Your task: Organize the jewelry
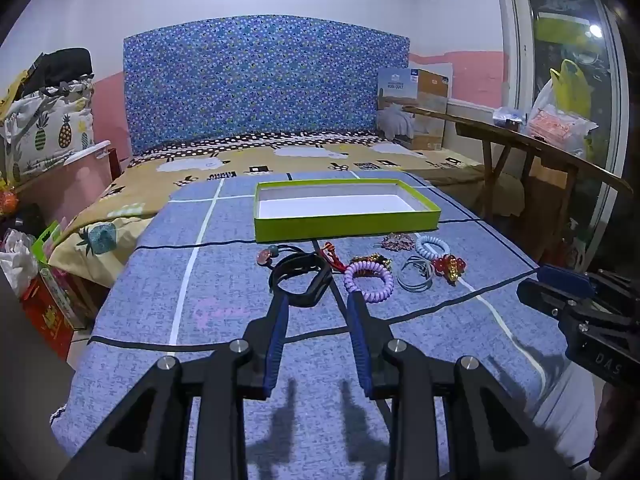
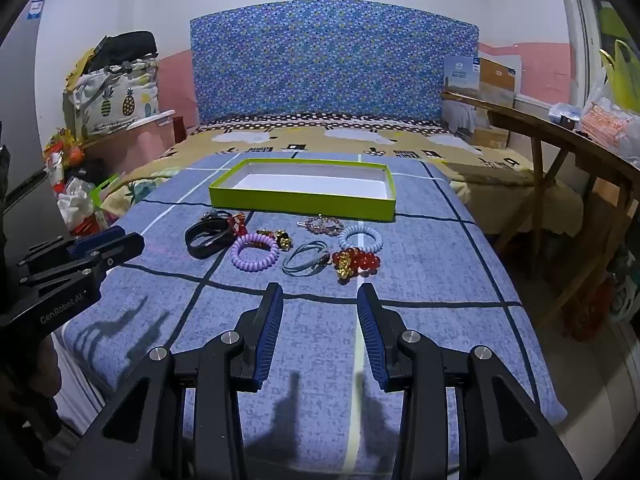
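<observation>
A green box (image 1: 344,227) (image 2: 300,202) with a white inside lies empty on the blue cloth. In front of it lie a black band (image 1: 301,280) (image 2: 208,238), a purple coil bracelet (image 1: 369,280) (image 2: 255,255), a light blue coil (image 1: 432,246) (image 2: 361,237), a grey-blue bangle (image 1: 416,278) (image 2: 306,264), red beads (image 1: 449,266) (image 2: 356,262) and a pinkish bead chain (image 1: 397,242) (image 2: 324,225). My left gripper (image 1: 319,300) is open, its tips just short of the black band and purple coil. My right gripper (image 2: 320,292) is open and empty, just before the jewelry.
The blue cloth (image 2: 420,280) covers a board over a bed. A wooden table (image 2: 560,136) with bags stands to the right. Boxes and bags (image 1: 44,280) sit on the floor at left. A blue patterned headboard (image 1: 260,80) is at the back.
</observation>
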The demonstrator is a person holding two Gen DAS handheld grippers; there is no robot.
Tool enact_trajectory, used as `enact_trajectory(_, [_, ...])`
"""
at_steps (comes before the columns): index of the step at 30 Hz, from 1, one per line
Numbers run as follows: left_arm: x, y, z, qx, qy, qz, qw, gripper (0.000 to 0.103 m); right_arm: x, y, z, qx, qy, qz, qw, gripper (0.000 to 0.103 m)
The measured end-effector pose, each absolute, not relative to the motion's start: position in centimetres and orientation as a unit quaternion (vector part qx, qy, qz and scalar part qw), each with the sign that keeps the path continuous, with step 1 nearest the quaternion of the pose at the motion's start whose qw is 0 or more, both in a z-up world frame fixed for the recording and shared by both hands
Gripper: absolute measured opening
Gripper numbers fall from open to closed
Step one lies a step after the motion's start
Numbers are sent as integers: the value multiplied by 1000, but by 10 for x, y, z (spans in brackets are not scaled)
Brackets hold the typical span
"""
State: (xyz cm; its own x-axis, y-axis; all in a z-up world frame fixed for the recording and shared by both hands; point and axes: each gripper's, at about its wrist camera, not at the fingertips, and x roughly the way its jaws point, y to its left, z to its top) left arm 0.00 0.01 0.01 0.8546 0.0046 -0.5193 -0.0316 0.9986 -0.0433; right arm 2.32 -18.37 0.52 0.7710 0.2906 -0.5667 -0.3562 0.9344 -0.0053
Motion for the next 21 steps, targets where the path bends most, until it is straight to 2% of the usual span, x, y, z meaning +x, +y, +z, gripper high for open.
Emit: enact_trajectory(21, [-2,1,1,-27,267,5,963,32,22,-182,6,-56,288,173,940,39])
